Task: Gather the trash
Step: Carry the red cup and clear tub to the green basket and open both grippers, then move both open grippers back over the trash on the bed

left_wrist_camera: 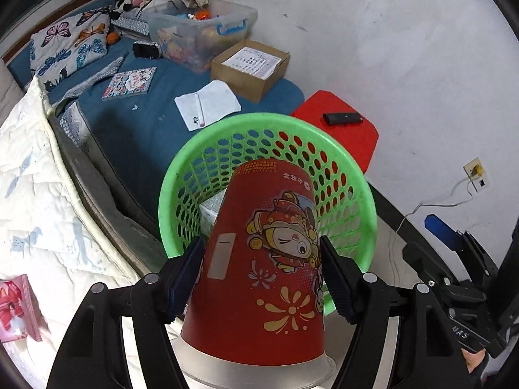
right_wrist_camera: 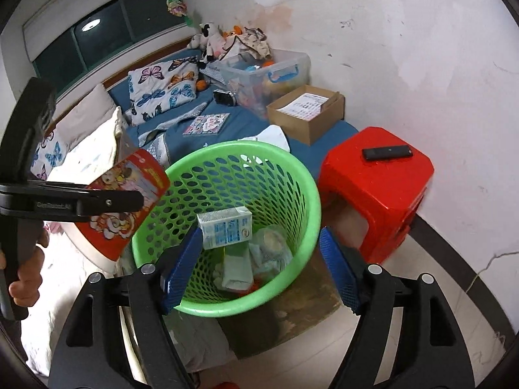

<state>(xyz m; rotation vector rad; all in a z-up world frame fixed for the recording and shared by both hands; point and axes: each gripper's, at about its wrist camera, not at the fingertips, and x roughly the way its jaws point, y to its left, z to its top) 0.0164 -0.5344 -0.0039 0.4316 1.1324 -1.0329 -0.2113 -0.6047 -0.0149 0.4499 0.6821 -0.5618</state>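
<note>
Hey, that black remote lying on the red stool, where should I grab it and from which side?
Grip the remote across its narrow width at mid-length, coming straight down from above. It lies flat on the stool, so only its long side edges offer the fingers a hold; its ends are too far apart. The right gripper is open and empty and looks better placed, since the left gripper holds the cup.

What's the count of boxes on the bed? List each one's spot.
2: a clear bin by the wall near the plush toys, and a cardboard box beside it, nearer the stool. More may be hidden.
</note>
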